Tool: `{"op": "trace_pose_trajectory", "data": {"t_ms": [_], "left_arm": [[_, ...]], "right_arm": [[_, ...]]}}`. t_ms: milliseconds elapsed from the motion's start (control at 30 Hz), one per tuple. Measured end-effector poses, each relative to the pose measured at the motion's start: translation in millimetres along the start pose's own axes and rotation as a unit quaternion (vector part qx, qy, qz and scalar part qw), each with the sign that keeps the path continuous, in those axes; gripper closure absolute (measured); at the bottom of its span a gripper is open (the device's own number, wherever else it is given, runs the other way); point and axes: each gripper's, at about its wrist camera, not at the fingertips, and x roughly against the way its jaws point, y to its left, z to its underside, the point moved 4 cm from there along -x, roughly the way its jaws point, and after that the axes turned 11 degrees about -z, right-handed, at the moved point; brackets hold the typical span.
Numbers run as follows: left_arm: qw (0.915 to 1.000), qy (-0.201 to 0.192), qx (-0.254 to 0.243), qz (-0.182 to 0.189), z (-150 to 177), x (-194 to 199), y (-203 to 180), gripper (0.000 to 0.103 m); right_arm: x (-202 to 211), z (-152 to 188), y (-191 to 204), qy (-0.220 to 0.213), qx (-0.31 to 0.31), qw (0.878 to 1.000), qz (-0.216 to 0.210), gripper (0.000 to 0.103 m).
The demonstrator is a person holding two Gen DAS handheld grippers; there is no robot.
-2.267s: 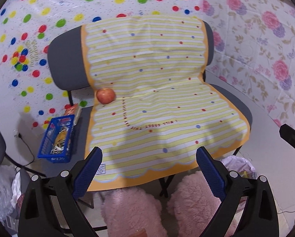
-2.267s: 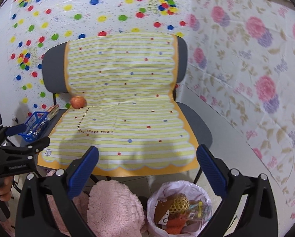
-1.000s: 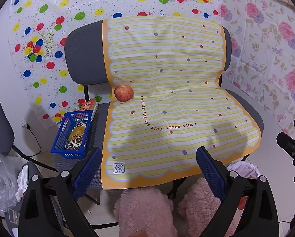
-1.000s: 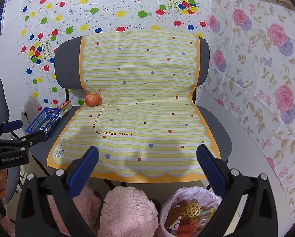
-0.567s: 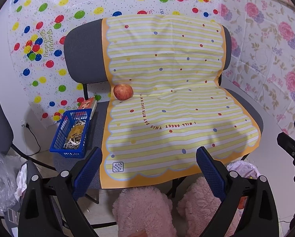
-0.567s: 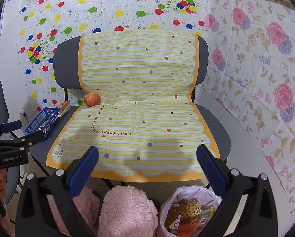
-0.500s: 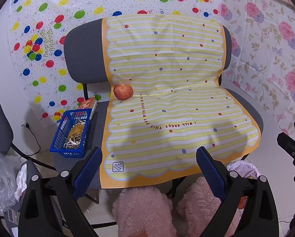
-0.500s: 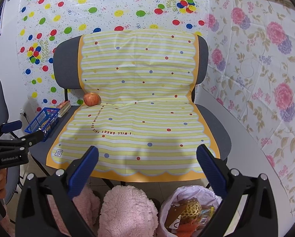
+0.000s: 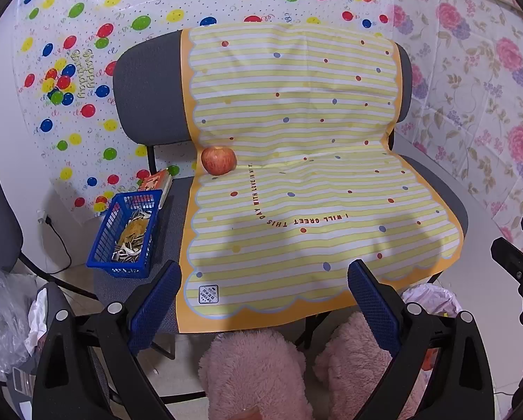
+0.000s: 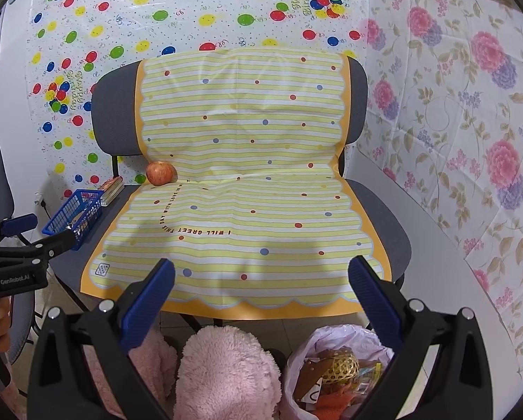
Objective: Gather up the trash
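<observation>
Both the left gripper (image 9: 263, 292) and the right gripper (image 10: 261, 288) are held back from the chair with jaws wide and empty—nothing being targeted, it seems—while collected rubbish sits in the trash bag (image 10: 334, 371) on the floor below.

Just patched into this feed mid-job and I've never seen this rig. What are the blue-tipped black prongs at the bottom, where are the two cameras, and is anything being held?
There is no robot arm: a person holds a two-finger tool in each hand, with a fisheye camera looking forward along its jaws. In the left view the prongs are the left gripper; in the right view, the right gripper. Both are wide open and empty.

Ahead is a grey chair draped with a yellow striped sheet. An apple sits at the seat's back, with a blue basket of scraps on the seat's left edge. A filled trash bag stands on the floor, beside pink fluffy slippers.
</observation>
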Motion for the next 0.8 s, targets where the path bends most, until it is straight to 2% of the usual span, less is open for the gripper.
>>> {"op": "trace_pose_trajectory", "data": {"t_ms": [567,800], "left_arm": [[0.9999,0.011,0.009,-0.005,8,-14,4,0.008],[0.9994,0.033,0.009,-0.002,6,-59,-1,0.008]], "right_arm": [[-9,1,-3,0.009,-0.009,1.0,0.004,0.006],[-33,3,-15,0.024,-0.023,0.999,0.006,0.006]]}}
